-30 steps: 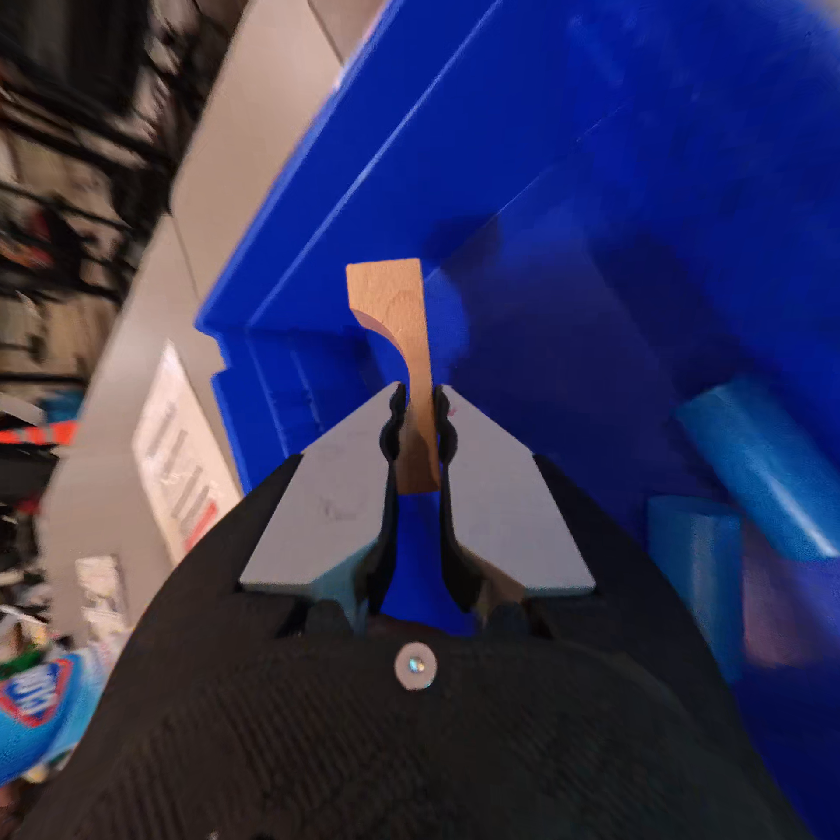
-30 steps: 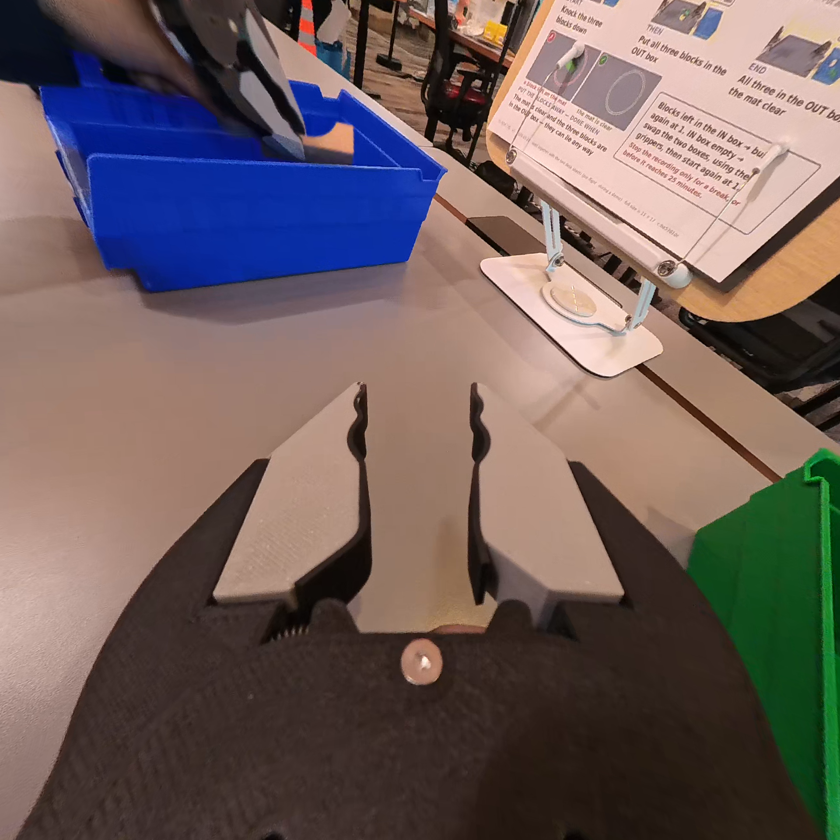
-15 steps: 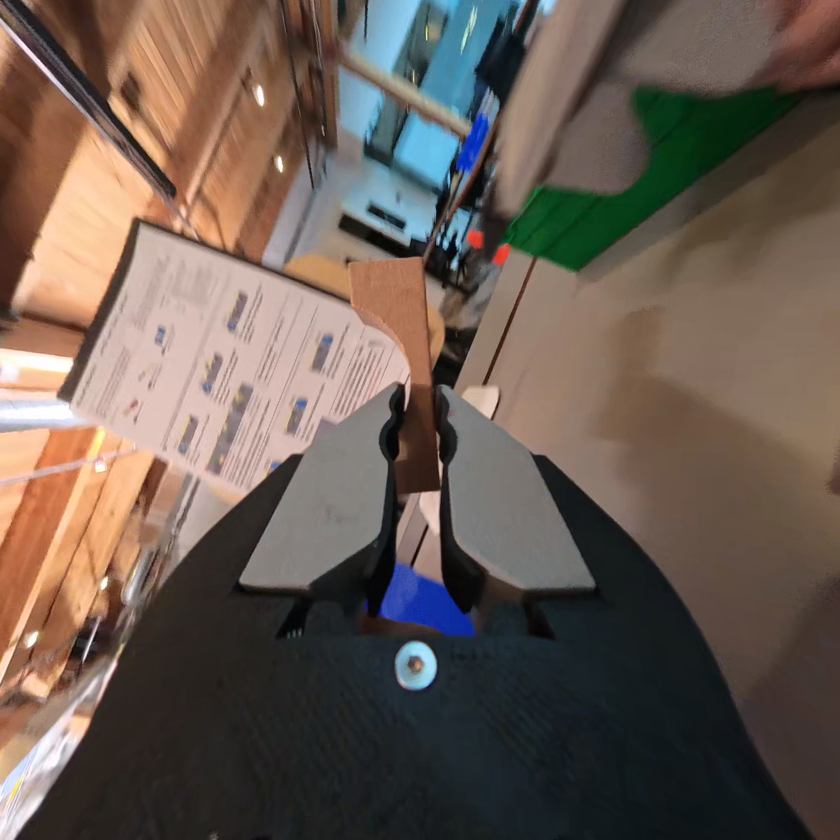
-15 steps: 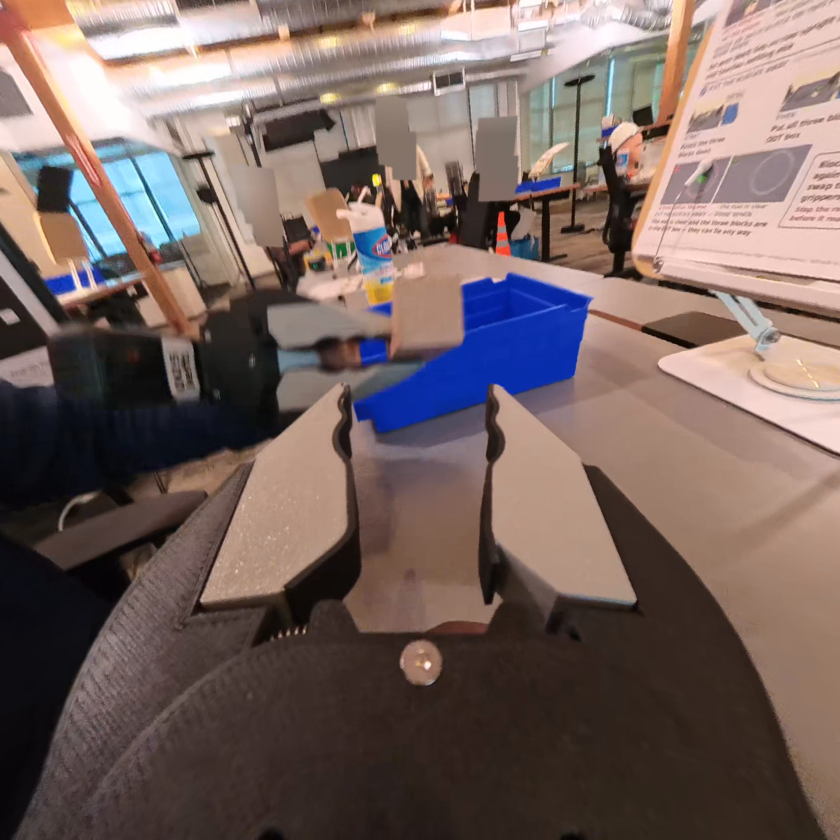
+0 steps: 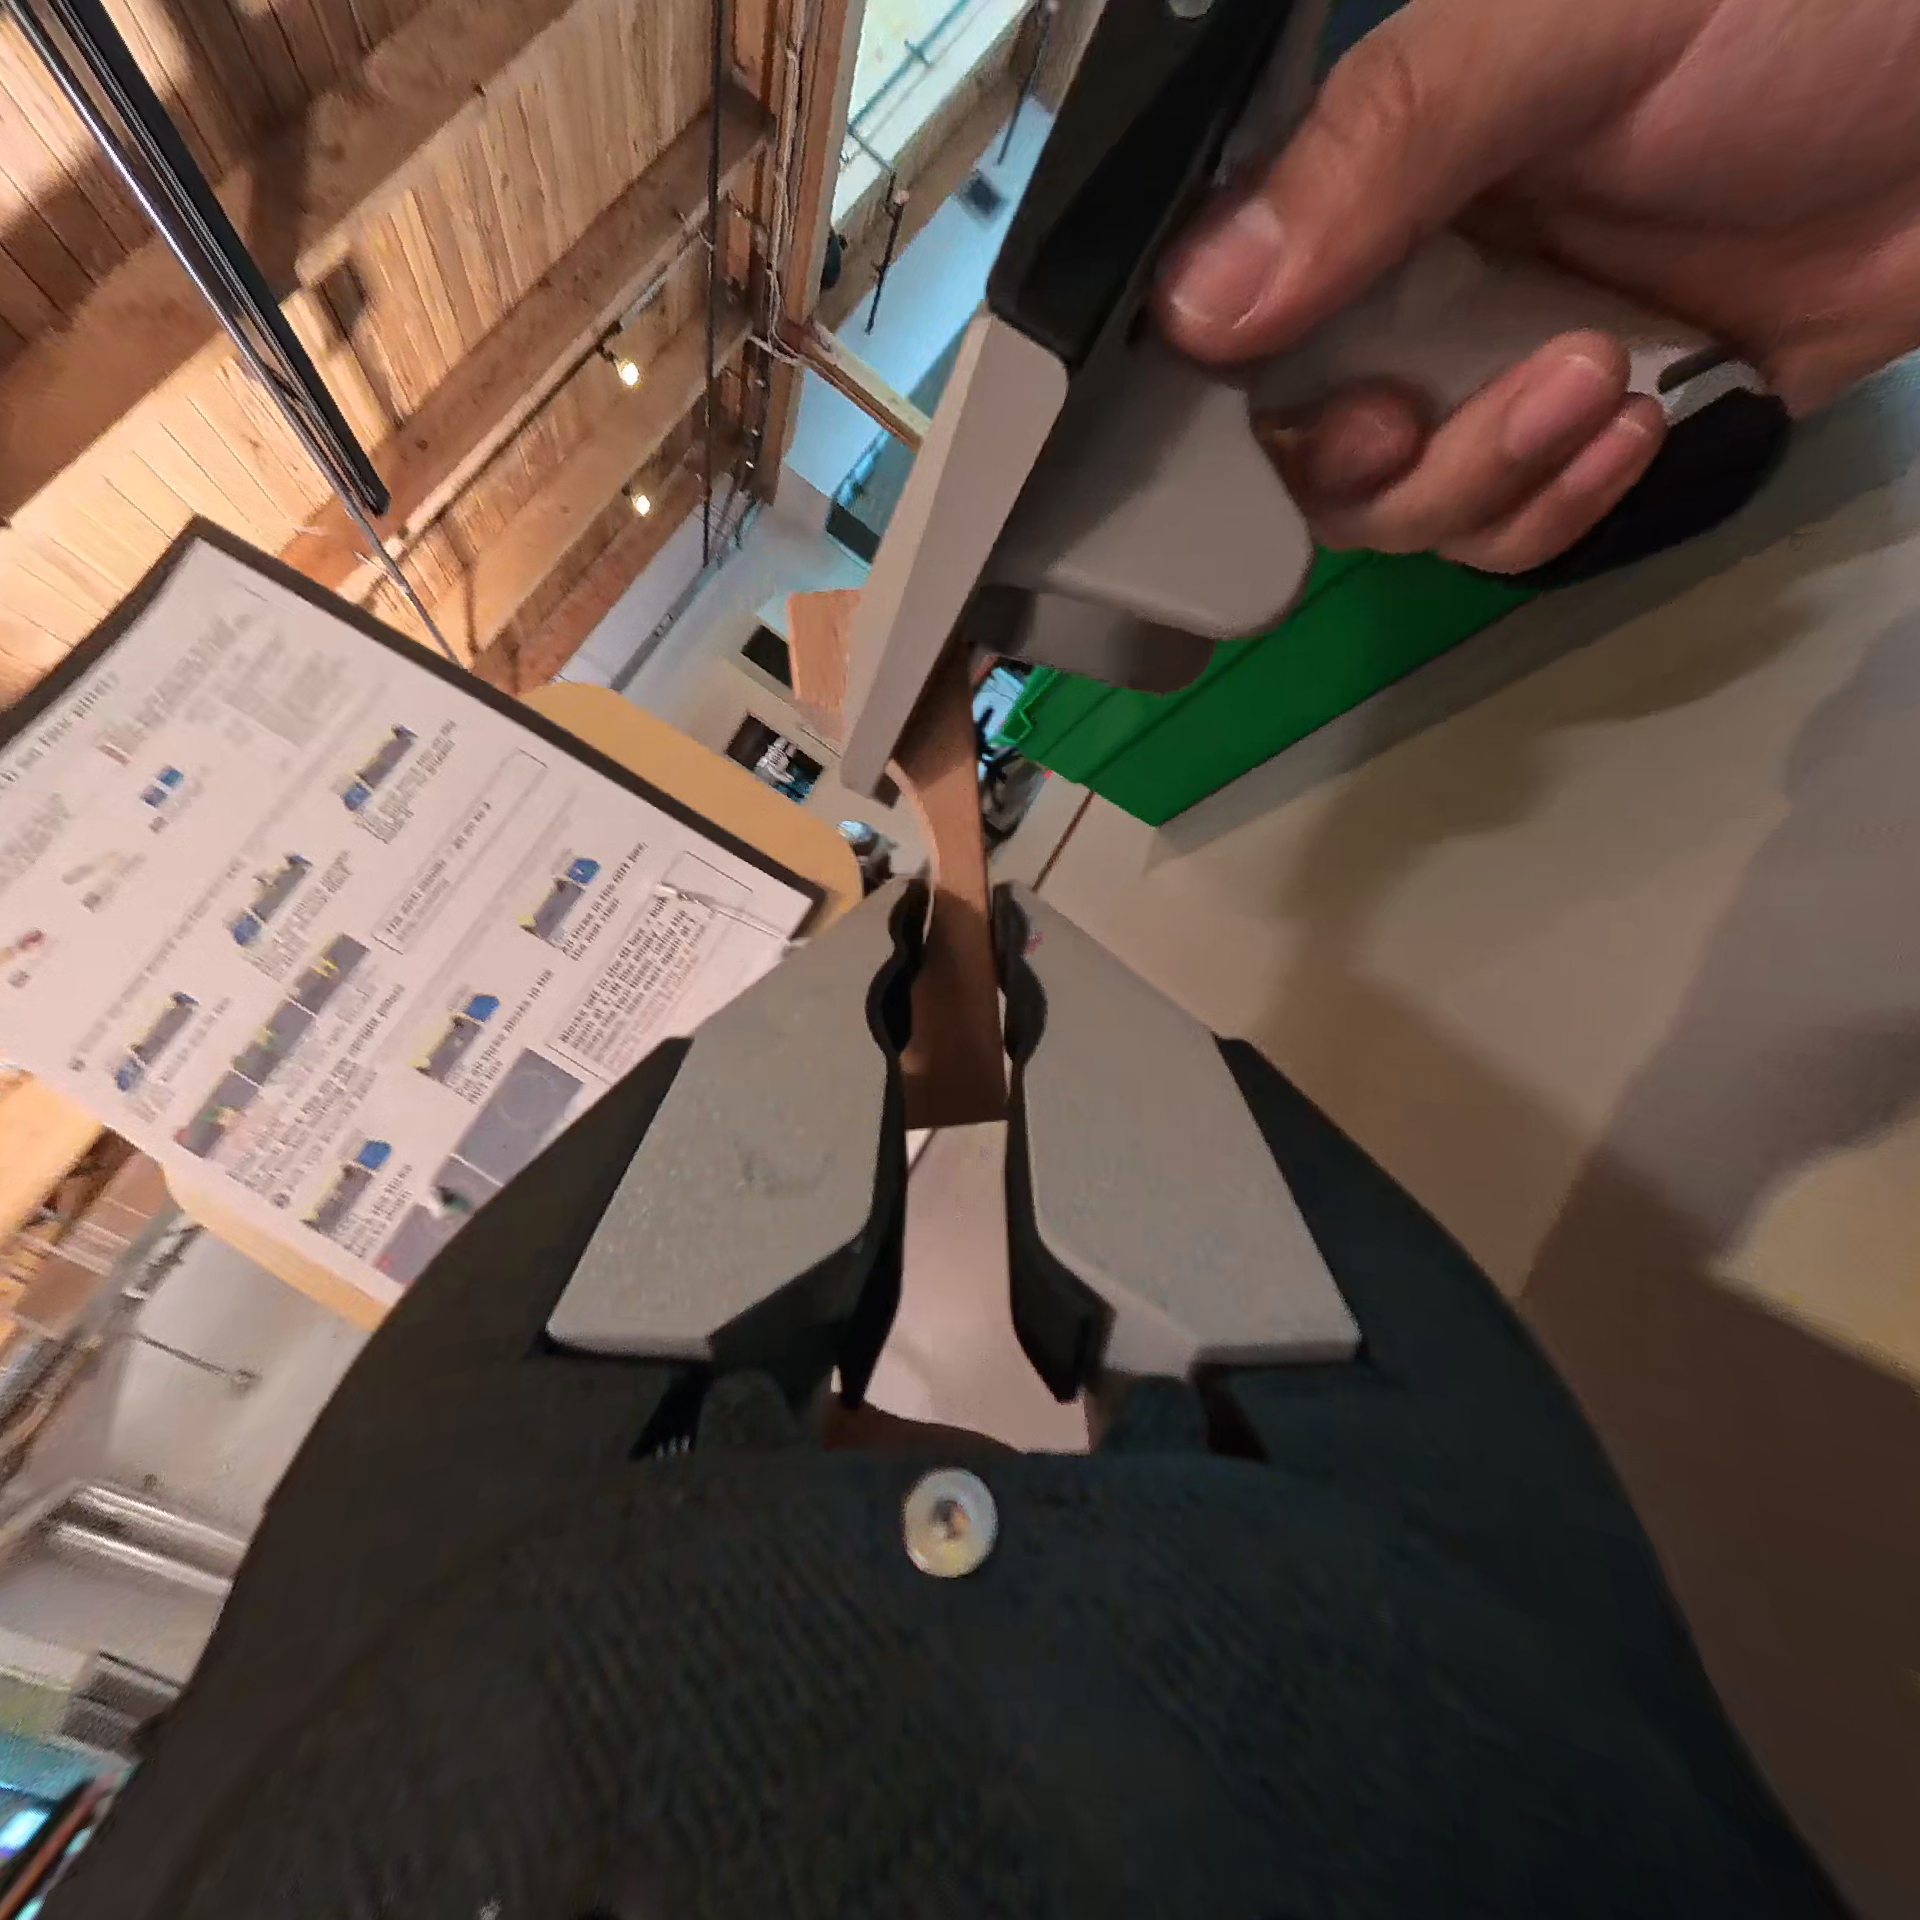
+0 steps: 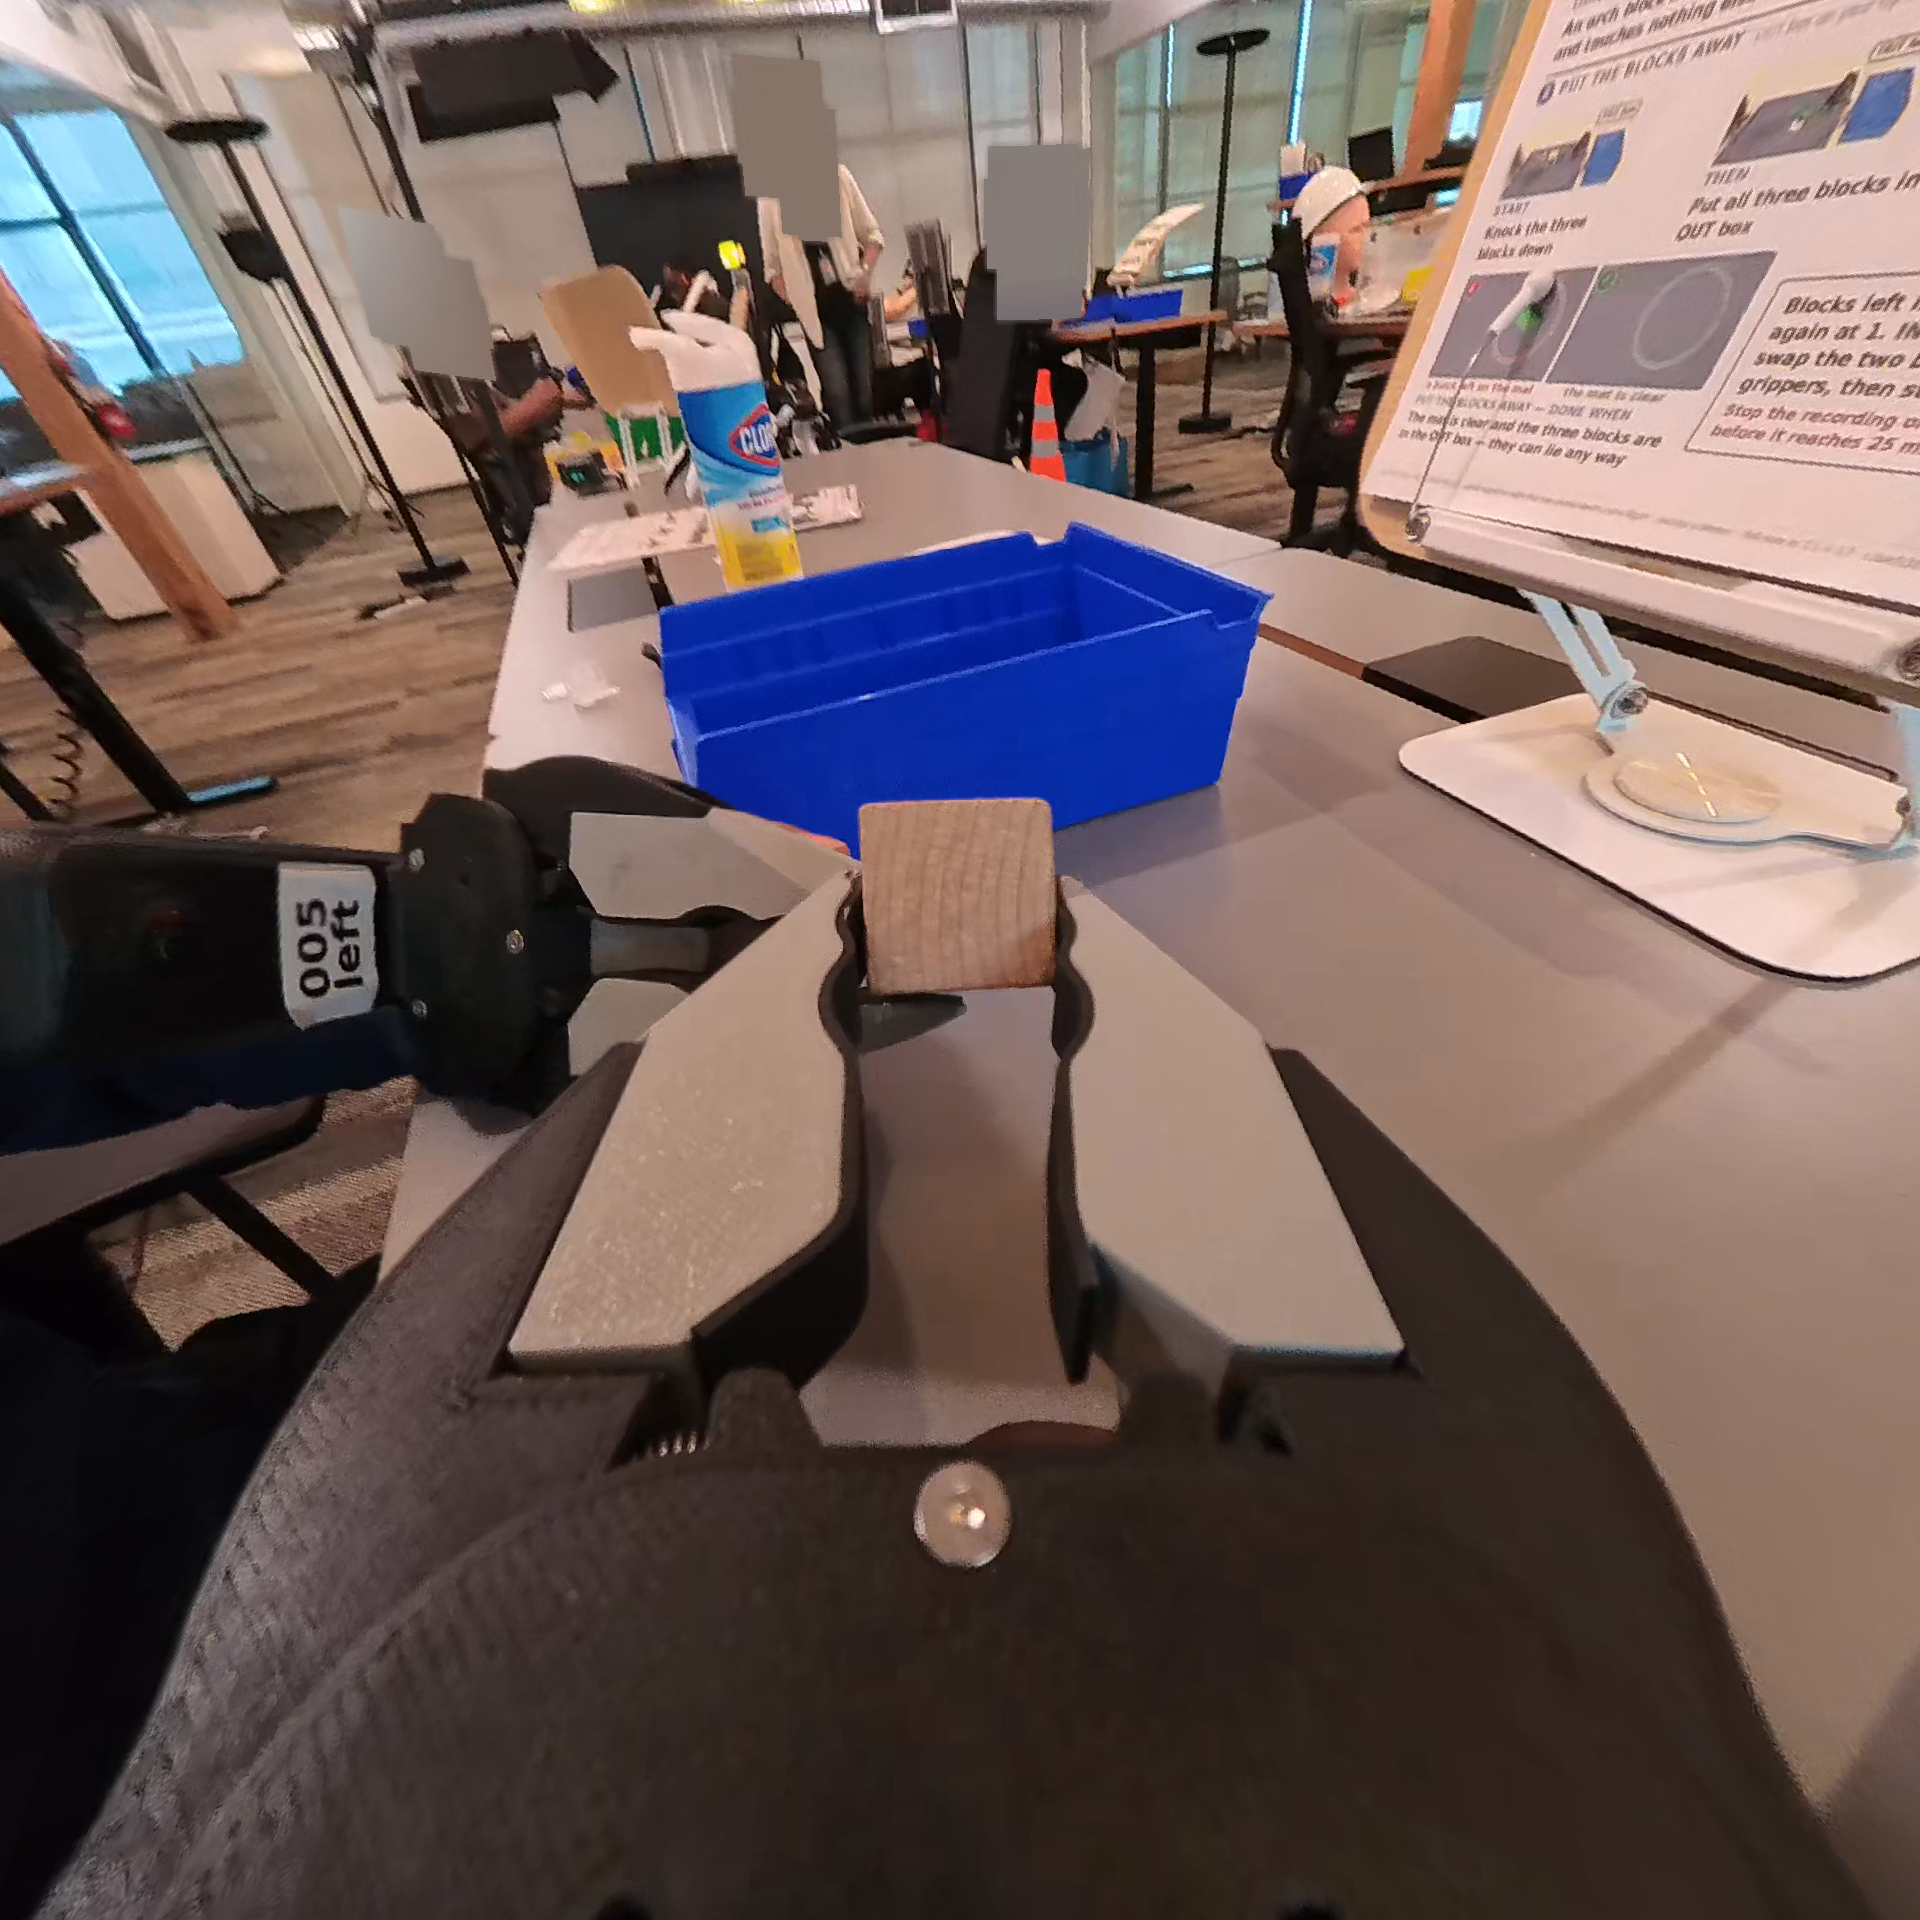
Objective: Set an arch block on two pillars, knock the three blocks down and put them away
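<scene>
The left gripper (image 5: 951,925) grips the wooden arch block (image 5: 951,997) at its thin curved middle, in the centre of the left wrist view. Both dark pads press against the block; the jaws stand only slightly apart, at the width of that thin section. The block extends upward in the frame, where a grey finger of the right gripper (image 5: 914,582) covers its far end.

In the right wrist view, the right gripper (image 6: 956,935) closes on the square end face of the same arch block (image 6: 954,899), centre frame. Its two pads sit against the left and right sides of that face, with the jaws partly open at the block's width. The left gripper (image 6: 644,914) enters from the left edge. The block is held above the grey table (image 6: 1455,1091), clear of its surface.

A blue bin (image 6: 956,686) stands on the table behind the block. A green bin (image 5: 1247,707) lies at right of centre in the left wrist view. An instruction sheet (image 6: 1704,312) on a stand occupies the upper right.
</scene>
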{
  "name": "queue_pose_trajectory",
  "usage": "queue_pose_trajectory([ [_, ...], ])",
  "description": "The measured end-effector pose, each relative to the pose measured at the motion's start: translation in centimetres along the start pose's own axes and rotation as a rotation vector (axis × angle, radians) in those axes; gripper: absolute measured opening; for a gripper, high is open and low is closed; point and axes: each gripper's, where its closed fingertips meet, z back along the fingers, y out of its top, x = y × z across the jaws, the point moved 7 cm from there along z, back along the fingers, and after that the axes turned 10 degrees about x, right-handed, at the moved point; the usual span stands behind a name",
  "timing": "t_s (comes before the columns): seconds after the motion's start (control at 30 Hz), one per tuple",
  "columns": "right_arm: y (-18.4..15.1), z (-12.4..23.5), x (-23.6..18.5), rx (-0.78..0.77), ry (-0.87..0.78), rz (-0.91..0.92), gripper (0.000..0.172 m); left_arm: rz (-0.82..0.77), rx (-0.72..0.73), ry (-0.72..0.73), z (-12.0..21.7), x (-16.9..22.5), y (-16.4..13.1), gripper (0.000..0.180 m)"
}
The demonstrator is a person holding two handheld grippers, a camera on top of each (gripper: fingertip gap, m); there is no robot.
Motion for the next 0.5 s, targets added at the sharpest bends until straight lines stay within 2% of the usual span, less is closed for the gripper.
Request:
queue_pose_trajectory([
  [0.13, -0.4, -0.4, 0.0, -0.023, -0.005, 0.008, 0.031, 0.073, -0.017, -0.018, 0.1, -0.3, -0.7, 0.011],
  [0.5, -1.2, -0.4, 0.5, -0.074, -0.026, -0.017, 0.031, 0.073, -0.047, -0.039, 0.0, 0.4, -1.4, 0.011],
])
